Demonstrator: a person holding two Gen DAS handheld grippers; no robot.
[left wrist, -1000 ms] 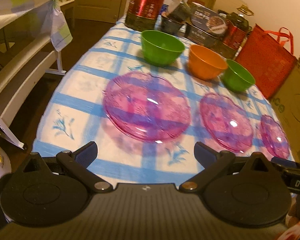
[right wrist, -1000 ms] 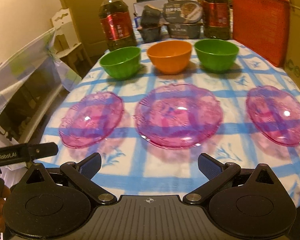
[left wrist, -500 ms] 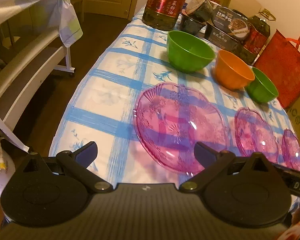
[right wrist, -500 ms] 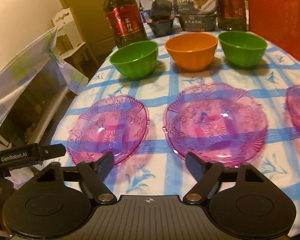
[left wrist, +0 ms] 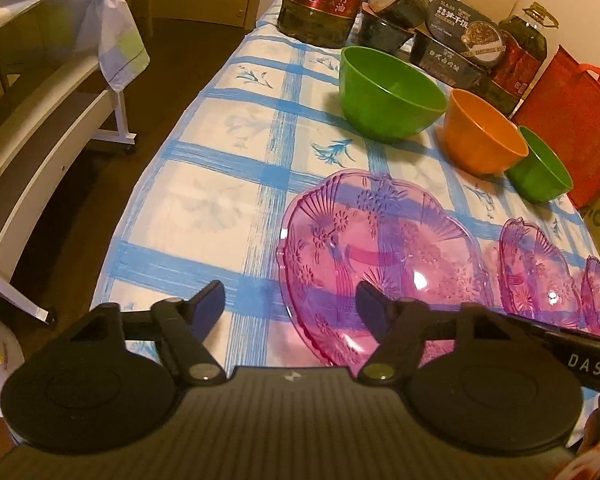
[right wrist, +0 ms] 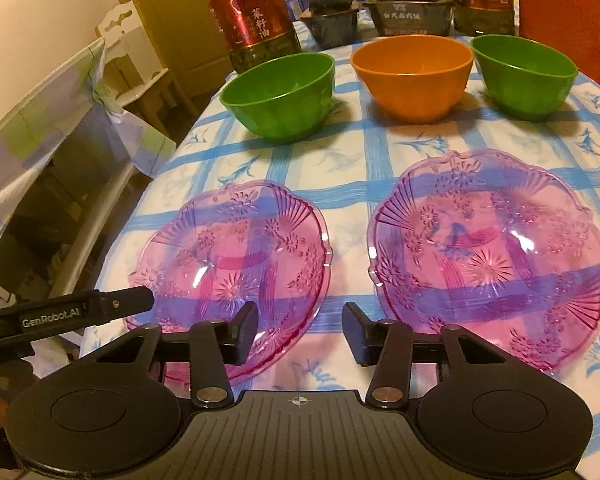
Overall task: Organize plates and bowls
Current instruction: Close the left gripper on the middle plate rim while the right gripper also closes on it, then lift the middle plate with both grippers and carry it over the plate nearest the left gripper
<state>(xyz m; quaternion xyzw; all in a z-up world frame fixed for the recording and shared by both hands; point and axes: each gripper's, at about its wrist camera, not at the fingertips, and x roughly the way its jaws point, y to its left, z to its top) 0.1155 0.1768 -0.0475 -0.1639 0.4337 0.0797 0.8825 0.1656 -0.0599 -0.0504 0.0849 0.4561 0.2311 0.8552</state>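
Behind, oil bottle (right wrist: pixel 251 12) flanks green bowl (right wrist: pixel 281 94).

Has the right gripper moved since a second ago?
Yes. The right gripper moved forward and left; against the orange bowl, the plates now look nearer, and its jaws narrowed.

— The plates (right wrist: pixel 488 256)?
— Clear pink, pressed with flowers and fans.
— Bowls?
— Two green (right wrist: pixel 279 96), one orange (right wrist: pixel 412 76). Counter cloth (left wrist: pixel 203 200): white, blue checks, blue sprigs.

Home dining table (right wrist: pixel 380 152) (oil bottle (right wrist: pixel 247 12))
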